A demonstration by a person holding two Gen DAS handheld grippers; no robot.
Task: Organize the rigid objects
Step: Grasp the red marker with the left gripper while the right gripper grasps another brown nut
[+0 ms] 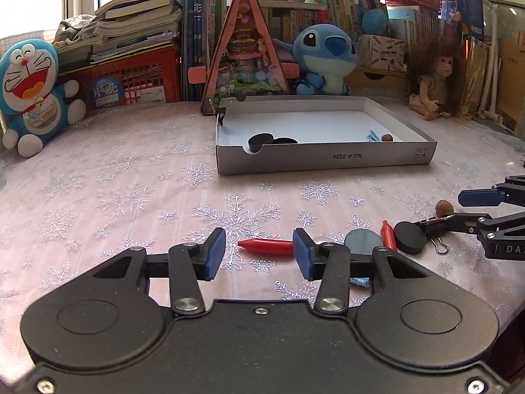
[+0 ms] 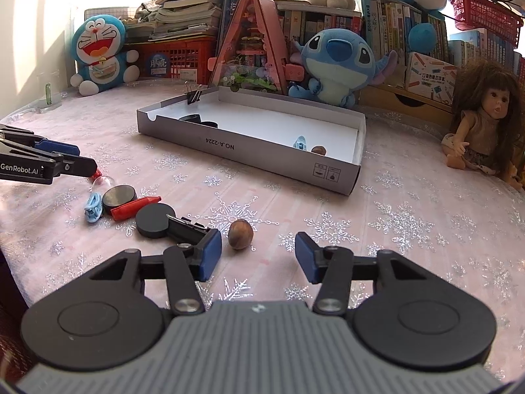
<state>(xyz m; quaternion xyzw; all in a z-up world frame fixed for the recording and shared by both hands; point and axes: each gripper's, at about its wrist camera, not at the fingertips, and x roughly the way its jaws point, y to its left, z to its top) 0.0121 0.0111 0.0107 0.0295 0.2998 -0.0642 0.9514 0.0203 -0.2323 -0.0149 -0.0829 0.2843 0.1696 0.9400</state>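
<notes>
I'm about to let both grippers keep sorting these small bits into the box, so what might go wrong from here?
1. The walnut is round and lies off-centre between the open right gripper's fingers; a pinch may roll it away.
2. The left gripper straddles only the red crayon's tip, so it could pivot out.
3. The black disc, binder clip and second crayon are crowded; reaching in may scatter them.

left gripper (image 1: 259,251): low over the box's (image 1: 328,161) near side, angled down, jaws parted, pads gripping nothing | right gripper (image 2: 257,254): right of it, same tilt, jaws wider, empty
</notes>
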